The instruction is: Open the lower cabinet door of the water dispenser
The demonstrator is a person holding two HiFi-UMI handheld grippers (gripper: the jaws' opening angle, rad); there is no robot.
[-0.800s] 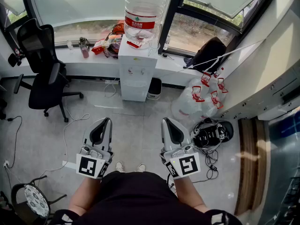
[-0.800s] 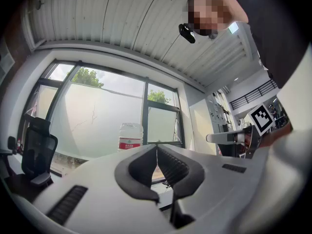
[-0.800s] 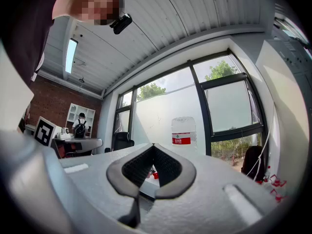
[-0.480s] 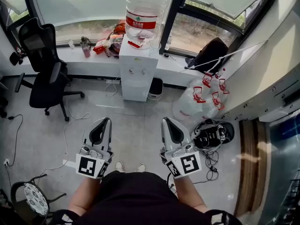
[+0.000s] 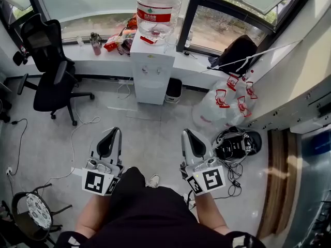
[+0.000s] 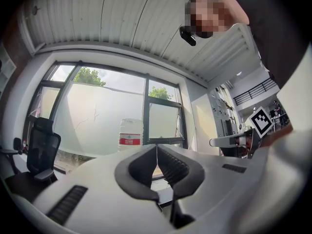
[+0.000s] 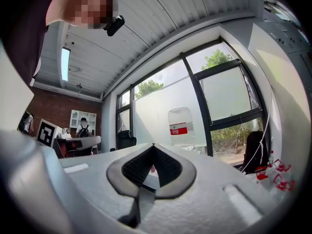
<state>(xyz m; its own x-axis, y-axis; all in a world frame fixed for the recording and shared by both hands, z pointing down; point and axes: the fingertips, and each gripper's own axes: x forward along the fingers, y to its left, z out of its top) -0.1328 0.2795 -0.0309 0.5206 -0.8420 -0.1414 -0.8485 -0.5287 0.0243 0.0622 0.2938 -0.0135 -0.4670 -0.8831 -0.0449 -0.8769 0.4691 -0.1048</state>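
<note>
The white water dispenser (image 5: pixel 150 68) stands against the window sill across the floor, with a large clear bottle (image 5: pixel 158 6) on top. Its lower cabinet door (image 5: pixel 149 93) is closed. Both of my grippers are held low near the person's body, well short of the dispenser and pointing toward it. The left gripper (image 5: pixel 115 132) is shut and holds nothing; its tips meet in the left gripper view (image 6: pixel 156 146), with the bottle (image 6: pixel 129 134) far beyond. The right gripper (image 5: pixel 186 132) is shut and empty too, its tips touching (image 7: pixel 153 145) below the distant bottle (image 7: pixel 181 126).
A black office chair (image 5: pixel 49 71) stands left of the dispenser, and a small bin (image 5: pixel 173 89) sits at its right. Empty water jugs with red handles (image 5: pixel 222 107) and a black helmet (image 5: pixel 235 144) lie on the right. Cables (image 5: pixel 85 125) trail across the floor, and a round stool (image 5: pixel 33 218) is at lower left.
The person has stepped forward: a knee now shows between the grippers, only one shoe is visible, and the bottle's top has left the frame. Both grippers stay shut.
</note>
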